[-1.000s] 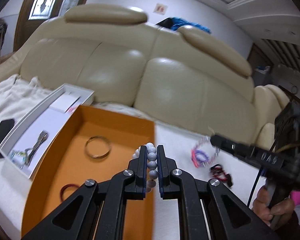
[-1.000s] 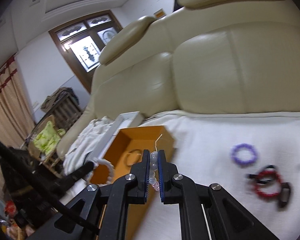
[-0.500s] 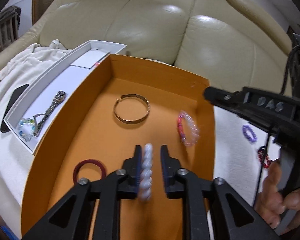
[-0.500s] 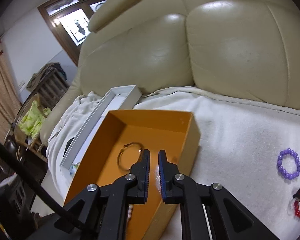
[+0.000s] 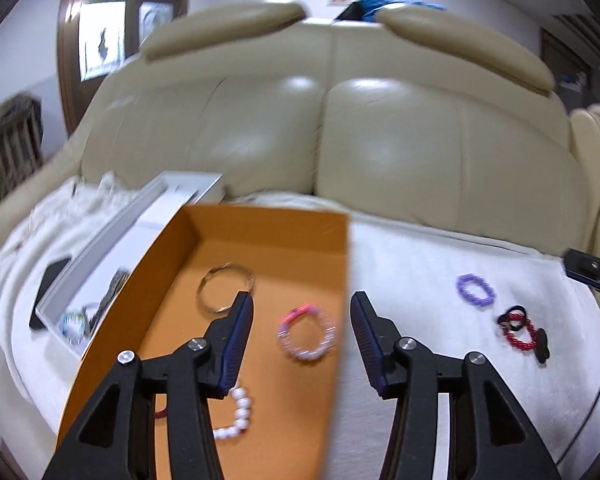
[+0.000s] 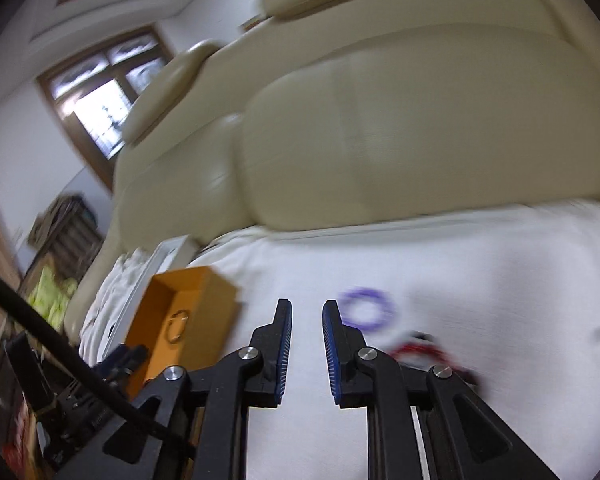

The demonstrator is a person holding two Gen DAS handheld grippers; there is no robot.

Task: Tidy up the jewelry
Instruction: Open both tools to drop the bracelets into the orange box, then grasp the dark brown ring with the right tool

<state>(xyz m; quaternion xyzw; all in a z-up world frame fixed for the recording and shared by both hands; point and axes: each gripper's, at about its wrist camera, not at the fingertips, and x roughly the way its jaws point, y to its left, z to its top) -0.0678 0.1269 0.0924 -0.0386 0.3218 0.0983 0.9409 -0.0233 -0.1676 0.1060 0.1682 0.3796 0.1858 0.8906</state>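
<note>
Jewelry mostly in orange box (image 5: 172, 276). L gripper (image 5: 302, 312) jaws opening, nothing gripped; white bead bracelet (image 5: 238, 410) lies below at 7 o'clock, pink bracelet (image 5: 306, 334) betw jaws, gold bangle (image 5: 225, 288) at 10. R gripper (image 6: 306, 322) opening, empty, over white cloth (image 6: 480, 280); purple bracelet (image 6: 366, 312) at 2, red one (image 6: 418, 350) at 4.

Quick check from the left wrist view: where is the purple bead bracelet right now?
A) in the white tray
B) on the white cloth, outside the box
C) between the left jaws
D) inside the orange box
B: the purple bead bracelet lies on the white cloth, to the right of the orange box and near the red and black bands.
</note>
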